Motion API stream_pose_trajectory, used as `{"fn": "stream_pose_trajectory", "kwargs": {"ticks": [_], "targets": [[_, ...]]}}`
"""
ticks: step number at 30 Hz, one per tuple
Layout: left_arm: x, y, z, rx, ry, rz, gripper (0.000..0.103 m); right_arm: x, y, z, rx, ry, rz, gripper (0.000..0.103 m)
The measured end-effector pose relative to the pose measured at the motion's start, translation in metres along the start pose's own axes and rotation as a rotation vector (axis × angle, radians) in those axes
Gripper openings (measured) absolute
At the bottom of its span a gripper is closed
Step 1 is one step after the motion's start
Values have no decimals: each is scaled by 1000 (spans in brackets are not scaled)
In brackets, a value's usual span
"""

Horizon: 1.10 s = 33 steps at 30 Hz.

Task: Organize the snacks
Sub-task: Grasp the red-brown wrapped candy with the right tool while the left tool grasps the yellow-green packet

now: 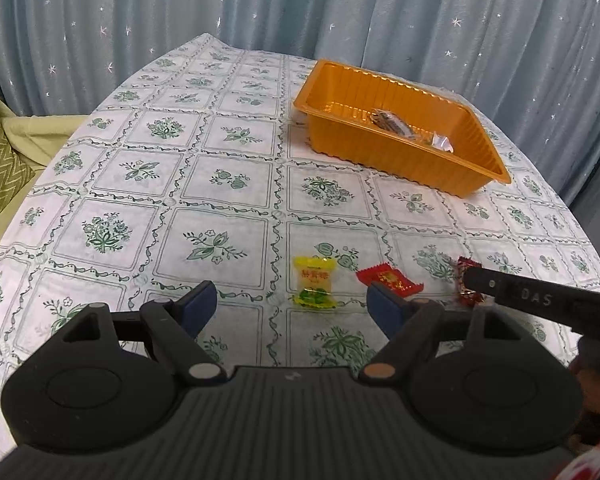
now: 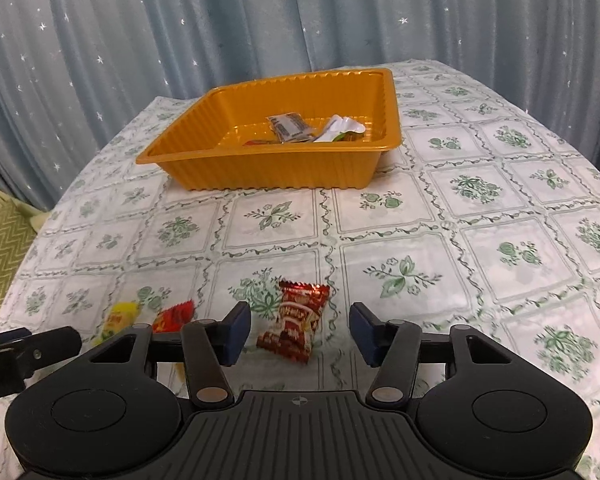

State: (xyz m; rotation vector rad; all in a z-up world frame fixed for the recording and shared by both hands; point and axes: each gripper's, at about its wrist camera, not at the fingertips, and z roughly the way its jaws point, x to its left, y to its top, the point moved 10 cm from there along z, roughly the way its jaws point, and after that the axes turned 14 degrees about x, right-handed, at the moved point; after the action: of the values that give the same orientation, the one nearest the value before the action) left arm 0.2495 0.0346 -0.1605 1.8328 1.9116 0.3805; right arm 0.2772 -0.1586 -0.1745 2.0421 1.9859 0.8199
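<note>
Left gripper (image 1: 292,298) hangs open over the yellow candy (image 1: 314,285), orange tray (image 1: 384,162) beyond.

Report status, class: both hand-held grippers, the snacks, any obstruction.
Left hand-held gripper open over yellow candy. Right hand-held gripper open around dark red candy, not pressing. Orange tray partly filled. Nothing blocking.

Three wrapped candies (image 1: 314,285) on tablecloth, one orange tray (image 1: 384,160), two hand-held grippers (image 1: 292,304)

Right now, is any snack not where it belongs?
Yes. Three wrapped snacks lie loose on the tablecloth, not in the orange tray: a yellow candy, a flat red packet and a dark red candy.
</note>
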Motion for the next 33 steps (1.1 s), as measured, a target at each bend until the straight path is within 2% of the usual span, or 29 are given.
{"fn": "stream_pose_trajectory", "kwargs": {"ticks": [7, 10, 13, 15, 18, 20, 24, 33], "targets": [[0, 1, 10, 8, -10, 2, 80, 7, 0, 21, 9, -56, -58, 48], [0, 1, 14, 13, -16, 8, 80, 10, -4, 22, -16, -96, -111, 45], [0, 1, 16, 15, -11, 16, 79, 11, -7, 23, -35, -128, -153, 36], [0, 1, 18, 17, -13, 19, 79, 14, -8, 23, -41, -125, -181, 25], [-1, 3, 20, 15, -13, 28, 77, 17, -9, 23, -36, -122, -206, 24], [-1, 4, 21, 14, -13, 36, 72, 15, -7, 23, -33, -110, -196, 22], [0, 8, 24, 11, -11, 49, 67, 9, -7, 14, -40, -96, -165, 21], [-15, 13, 39, 14, -22, 126, 50, -10, -16, -4, -41, -77, -90, 21]]}}
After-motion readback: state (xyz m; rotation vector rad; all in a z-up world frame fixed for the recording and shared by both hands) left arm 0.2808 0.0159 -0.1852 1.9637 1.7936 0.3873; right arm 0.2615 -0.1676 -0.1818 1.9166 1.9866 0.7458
